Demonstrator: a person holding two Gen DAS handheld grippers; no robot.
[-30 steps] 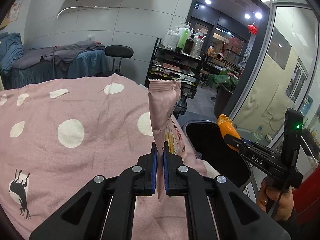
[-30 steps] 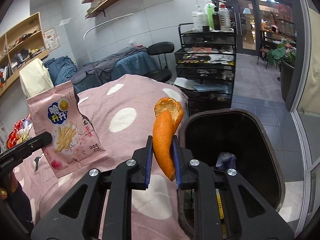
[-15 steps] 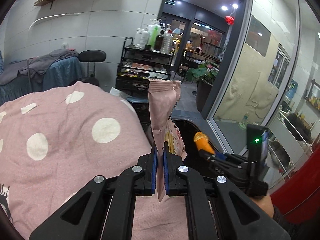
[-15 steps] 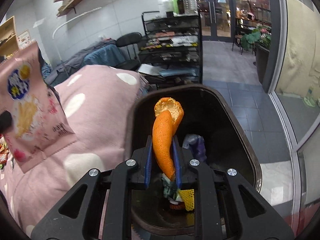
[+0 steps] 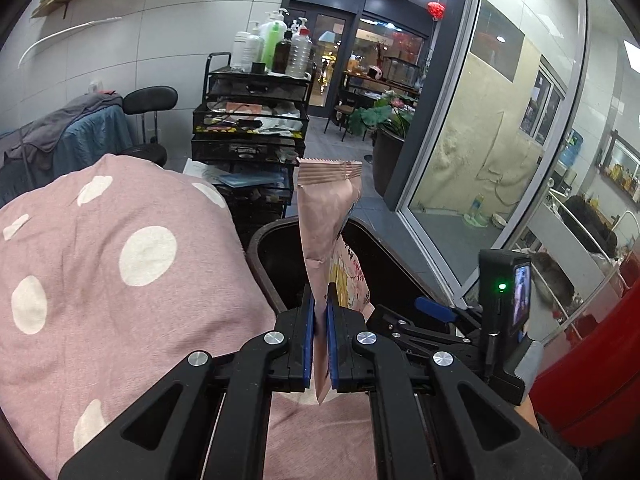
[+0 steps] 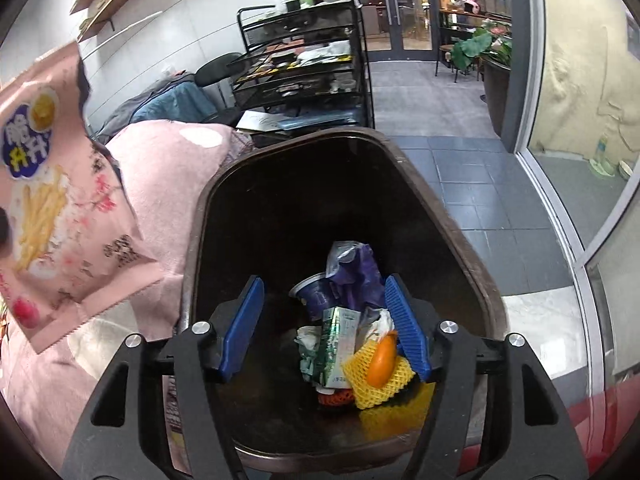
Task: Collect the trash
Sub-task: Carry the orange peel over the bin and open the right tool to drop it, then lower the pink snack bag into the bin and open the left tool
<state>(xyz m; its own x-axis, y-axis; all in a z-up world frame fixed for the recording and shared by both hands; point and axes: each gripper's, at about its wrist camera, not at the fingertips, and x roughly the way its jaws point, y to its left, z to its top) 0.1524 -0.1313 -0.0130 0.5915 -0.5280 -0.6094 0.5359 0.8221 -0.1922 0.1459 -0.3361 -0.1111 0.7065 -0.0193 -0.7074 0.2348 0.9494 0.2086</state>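
Over the bin: right gripper [image 6: 324, 328] hangs above the open mouth of the dark trash bin [image 6: 452, 236], blue pads spread wide, nothing between them.
Below the right pads: orange peel [image 6: 382, 358] lies at 6 o'clock in the bin, on yellow foam netting [image 6: 360, 376] beside a green carton [image 6: 338, 344] and a purple wrapper [image 6: 354, 276].
Left gripper [image 5: 319, 316]: clamped tight on the lower edge of a pink snack bag [image 5: 326, 220], which stands upright, long axis running toward 12 o'clock.
Bag's position: from the right wrist view the snack bag [image 6: 60, 200] hangs at 9 o'clock, beside the bin rim and over the pink polka-dot blanket [image 6: 160, 148].
Deciding relation: from the left claw the bin [image 5: 264, 256] opens at 12 to 1 o'clock, just beyond the pads; the bag appears short of the opening.
Nearer hand: the left, since it alone carries the remaining trash.
Judgement: peel dropped; bag likely goes next, carried forward over the rim, then released.
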